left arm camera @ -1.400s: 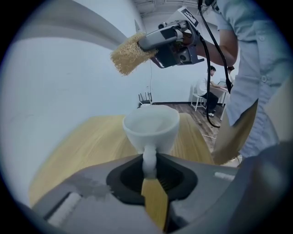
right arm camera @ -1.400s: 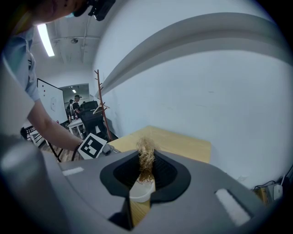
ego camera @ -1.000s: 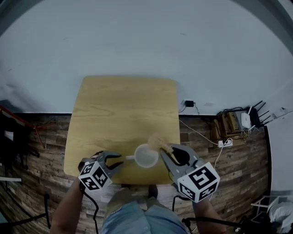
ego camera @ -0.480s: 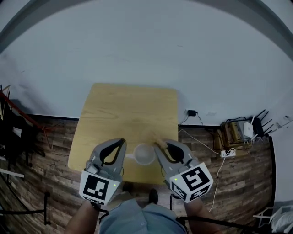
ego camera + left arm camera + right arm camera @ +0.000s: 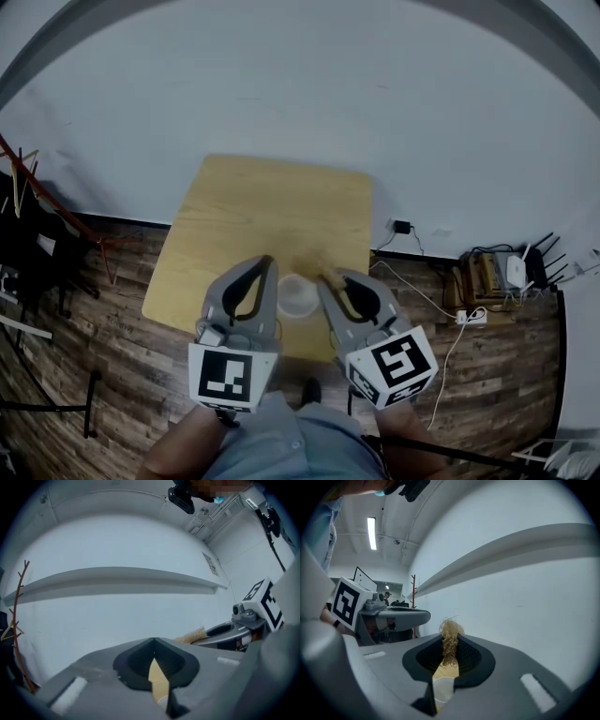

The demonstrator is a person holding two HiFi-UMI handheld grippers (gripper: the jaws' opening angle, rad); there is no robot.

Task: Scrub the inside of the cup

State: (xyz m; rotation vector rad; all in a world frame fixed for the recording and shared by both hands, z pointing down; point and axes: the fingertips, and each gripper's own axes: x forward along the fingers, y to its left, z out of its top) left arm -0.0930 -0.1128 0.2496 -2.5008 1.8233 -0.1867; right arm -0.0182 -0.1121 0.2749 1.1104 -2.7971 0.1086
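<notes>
Cup (image 5: 296, 298) stands on the desk (image 5: 272, 202), seen between the left tool (image 5: 268, 266), jaws together and empty, and the right tool (image 5: 327, 280), clamped on a bristly brush (image 5: 450, 634).

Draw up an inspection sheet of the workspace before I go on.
Surface: wooden table, bare but for the cup.
Job's things: cup upright near the table's front edge; brush in the right gripper.
Clutter: nothing seen.
Grippers: left gripper shut, empty; right gripper shut on the brush; one either side of the cup.
Cables: adapter and power strip on the floor, right of the table.
Surroundings: white wall, wood floor, stand at left.
</notes>
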